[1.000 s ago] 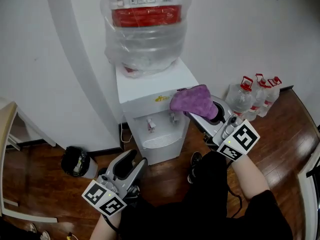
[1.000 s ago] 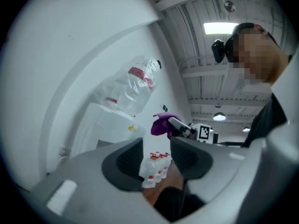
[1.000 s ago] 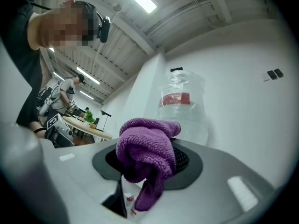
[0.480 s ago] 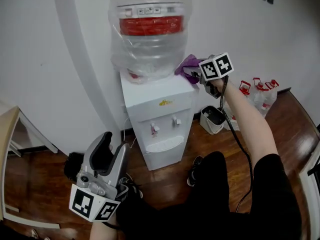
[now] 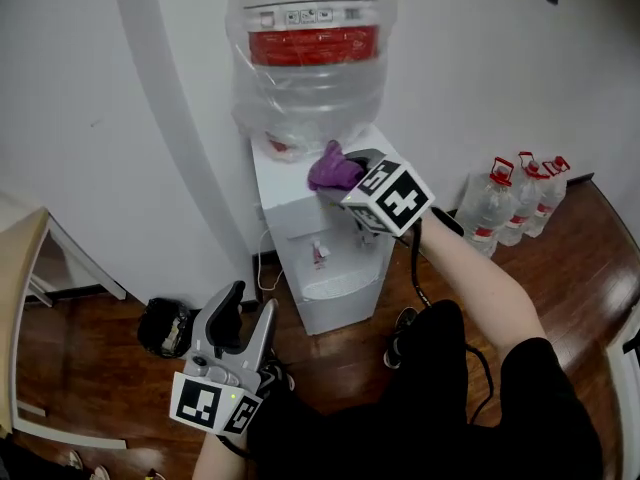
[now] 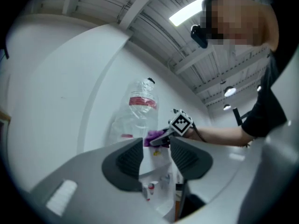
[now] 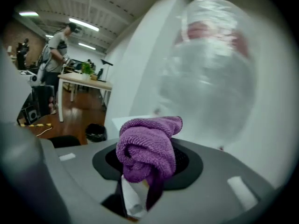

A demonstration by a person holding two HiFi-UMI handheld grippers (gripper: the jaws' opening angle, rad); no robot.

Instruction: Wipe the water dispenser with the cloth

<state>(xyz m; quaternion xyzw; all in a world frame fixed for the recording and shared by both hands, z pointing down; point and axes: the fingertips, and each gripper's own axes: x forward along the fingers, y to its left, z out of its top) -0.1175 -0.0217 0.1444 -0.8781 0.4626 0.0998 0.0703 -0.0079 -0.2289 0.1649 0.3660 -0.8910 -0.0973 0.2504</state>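
The white water dispenser point(image 5: 335, 253) stands against the wall with a plastic-wrapped bottle point(image 5: 310, 58) on top. My right gripper point(image 5: 345, 180) is shut on a bunched purple cloth point(image 5: 331, 170). It holds the cloth at the dispenser's top front edge, just below the bottle's base. In the right gripper view the cloth point(image 7: 147, 148) bulges out between the jaws, with the bottle point(image 7: 210, 78) close behind. My left gripper point(image 5: 245, 318) hangs low in front of the dispenser, slightly open and empty. Its own view shows the dispenser's taps point(image 6: 150, 188) through the gap.
Several water jugs point(image 5: 510, 203) stand on the wood floor to the dispenser's right. A black bin point(image 5: 165, 328) sits to its left, near a table edge point(image 5: 22, 268). A person point(image 7: 58, 45) stands by a far table point(image 7: 86, 83).
The right gripper carried the cloth from the dispenser's front right side up to its top right corner, then left to the top front edge. The left gripper rose and rolled.
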